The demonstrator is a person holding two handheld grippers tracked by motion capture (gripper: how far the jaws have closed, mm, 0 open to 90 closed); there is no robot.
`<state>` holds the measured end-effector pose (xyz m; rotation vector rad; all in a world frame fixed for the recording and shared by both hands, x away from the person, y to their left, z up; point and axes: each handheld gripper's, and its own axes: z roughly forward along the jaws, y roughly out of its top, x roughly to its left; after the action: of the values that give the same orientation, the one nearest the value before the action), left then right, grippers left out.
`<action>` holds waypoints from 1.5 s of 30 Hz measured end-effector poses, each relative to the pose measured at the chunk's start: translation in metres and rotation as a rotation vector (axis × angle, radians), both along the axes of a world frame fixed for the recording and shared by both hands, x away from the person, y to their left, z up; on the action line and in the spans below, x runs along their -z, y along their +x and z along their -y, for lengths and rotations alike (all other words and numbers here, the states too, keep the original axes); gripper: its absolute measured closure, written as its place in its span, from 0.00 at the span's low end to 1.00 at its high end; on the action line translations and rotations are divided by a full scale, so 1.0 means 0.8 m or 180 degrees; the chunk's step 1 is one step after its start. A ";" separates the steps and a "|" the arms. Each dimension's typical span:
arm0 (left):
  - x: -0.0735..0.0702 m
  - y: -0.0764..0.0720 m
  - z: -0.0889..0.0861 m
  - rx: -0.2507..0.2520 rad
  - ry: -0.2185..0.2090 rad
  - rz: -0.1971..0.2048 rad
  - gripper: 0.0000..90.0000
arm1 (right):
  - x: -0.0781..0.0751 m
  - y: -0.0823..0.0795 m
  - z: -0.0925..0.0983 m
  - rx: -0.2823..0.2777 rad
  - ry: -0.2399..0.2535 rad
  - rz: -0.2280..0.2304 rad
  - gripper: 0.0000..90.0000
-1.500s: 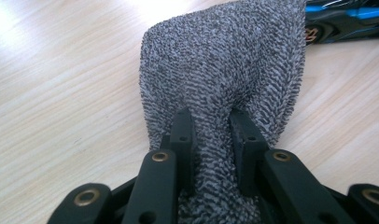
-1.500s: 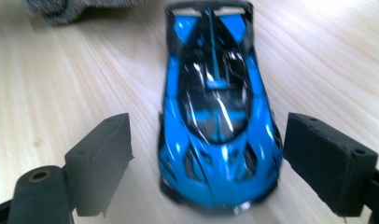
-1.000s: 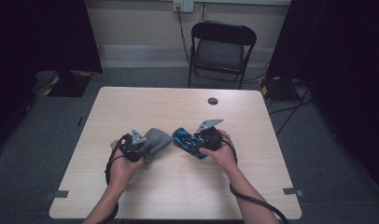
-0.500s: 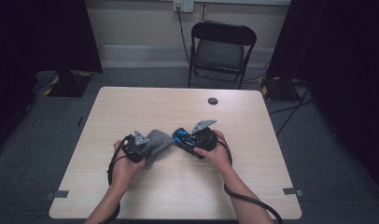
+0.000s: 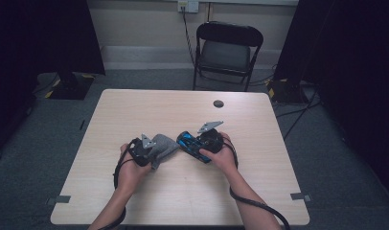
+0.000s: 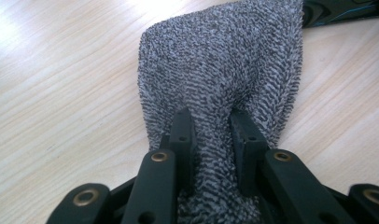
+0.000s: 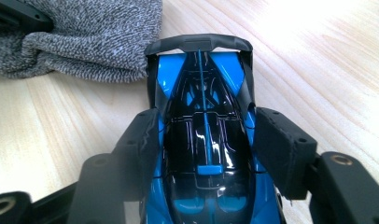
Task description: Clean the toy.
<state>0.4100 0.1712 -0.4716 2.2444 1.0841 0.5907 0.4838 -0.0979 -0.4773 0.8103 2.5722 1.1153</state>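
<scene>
A grey knitted cloth [image 6: 225, 70] was pinched by the left gripper [image 6: 211, 135], whose jaws were drawn together on a bunched fold of it, the rest of the cloth fanning out over the wooden table [image 5: 183, 201] beyond the jaw tips. In the high view the left gripper [image 5: 143, 151] was seen just left of the table's middle, with the cloth [image 5: 165, 143] lying between the two grippers. A blue and black toy car [image 7: 204, 140] was held by the right gripper [image 7: 206, 144], its sides pressed by the pads, the jaws having just been closing on it (its rear wing pointed away from the hand). The car's wing end was seen just beside the cloth's edge [image 7: 94, 42]. Near the table's far edge a small dark round object [image 5: 218, 103] was seen, well apart from the cloth, and a folding chair [image 5: 228, 50] was placed beyond that edge.
</scene>
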 end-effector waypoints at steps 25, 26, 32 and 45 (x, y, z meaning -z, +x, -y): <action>0.004 -0.019 0.055 0.0371 -0.0035 -0.0157 0.82 | 0.006 -0.009 -0.002 0.0155 0.0092 0.0122 0.46; 0.003 -0.019 0.056 0.0389 -0.0055 -0.0179 0.82 | 0.006 -0.009 -0.002 0.0158 0.0094 0.0125 0.46; 0.004 -0.024 0.061 0.0438 -0.0180 -0.0216 0.83 | 0.006 -0.009 -0.001 0.0155 0.0111 0.0118 0.46; 0.004 -0.039 0.087 0.0675 -0.0252 -0.0265 0.83 | 0.007 -0.009 0.000 0.0162 0.0124 0.0117 0.46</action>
<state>0.3785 0.1016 -0.4746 2.2939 0.8774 0.3626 0.4764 -0.0976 -0.4827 0.8509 2.4930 1.1579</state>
